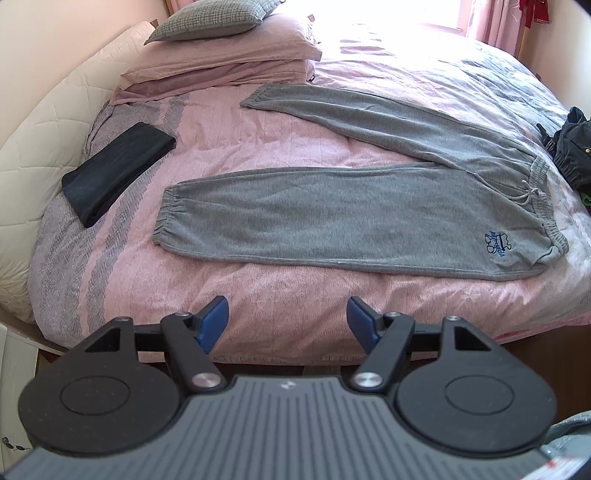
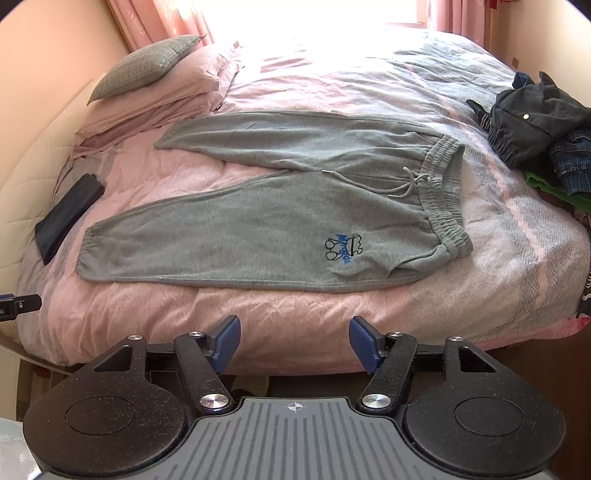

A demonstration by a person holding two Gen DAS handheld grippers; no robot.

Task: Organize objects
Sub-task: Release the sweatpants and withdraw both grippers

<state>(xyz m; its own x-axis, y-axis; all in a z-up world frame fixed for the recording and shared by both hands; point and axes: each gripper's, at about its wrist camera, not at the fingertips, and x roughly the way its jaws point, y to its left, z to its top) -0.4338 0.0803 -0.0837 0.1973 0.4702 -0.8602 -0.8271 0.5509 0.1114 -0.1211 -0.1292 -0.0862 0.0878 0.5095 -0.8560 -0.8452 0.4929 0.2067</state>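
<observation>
Grey sweatpants (image 1: 332, 218) lie spread flat on the pink bed cover (image 1: 229, 129), legs pointing left, waistband at the right; they also show in the right wrist view (image 2: 258, 229). A folded black garment (image 1: 118, 166) lies near the headboard, and shows in the right wrist view (image 2: 68, 216) too. My left gripper (image 1: 288, 317) is open and empty, held above the bed's near edge, short of the sweatpants. My right gripper (image 2: 295, 336) is open and empty, also above the near edge.
Stacked pink pillows (image 1: 229, 55) with a grey cushion (image 1: 210, 18) sit at the head of the bed. A pile of dark and denim clothes (image 2: 539, 122) lies at the right edge. A quilted headboard (image 1: 44, 147) is on the left.
</observation>
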